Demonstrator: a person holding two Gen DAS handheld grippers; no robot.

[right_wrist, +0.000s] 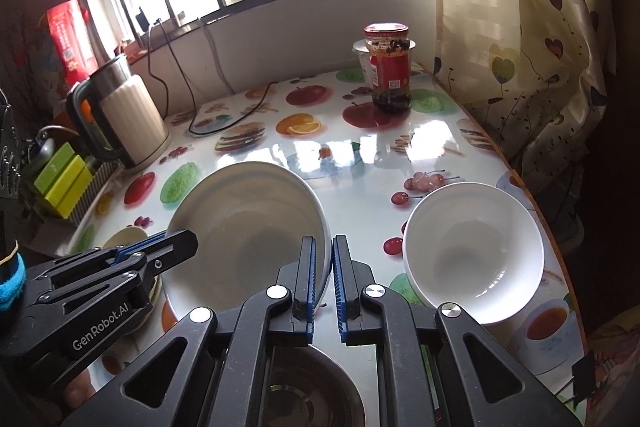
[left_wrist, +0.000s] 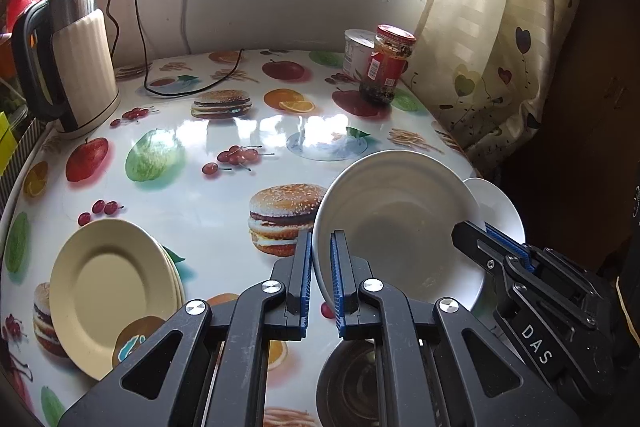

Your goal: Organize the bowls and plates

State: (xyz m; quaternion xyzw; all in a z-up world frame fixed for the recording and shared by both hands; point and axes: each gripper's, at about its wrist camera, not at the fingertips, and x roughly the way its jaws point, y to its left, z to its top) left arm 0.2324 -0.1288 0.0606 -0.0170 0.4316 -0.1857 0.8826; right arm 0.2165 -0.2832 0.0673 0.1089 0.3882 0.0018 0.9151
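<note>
**Two-Gripper Hold on the Large White Bowl**

While both grippers clamp the same bowl, the step in hand appears to be a two-point carry. The left gripper is clenched on the near-left rim of the large white bowl, one blue pad inside the wall and one outside. The right gripper is clenched on the opposite, near-right rim of the same bowl. The bowl sits tilted, its mouth turned toward the cameras; whether its base touches the table cannot be told.

Just right of the held bowl stands a smaller white bowl, upright and near the right table edge. Directly beneath the grippers, at the near edge, lies a dark metal bowl, partly hidden by the gripper frames. At near left rests a stack of cream plates, well apart from the bowls.

Farther out, a kettle occupies the far left with its cord trailing across the tablecloth. A red-lidded jar and a white tub stand together at the far right, near the curtain.

The next move likely calls for nesting: either set the large bowl down level, or carry it to the other bowls. Keep both grips matched in height, since uneven lift may twist the rim out of one pad pair. Avoid striking the smaller white bowl during transfer.
</note>
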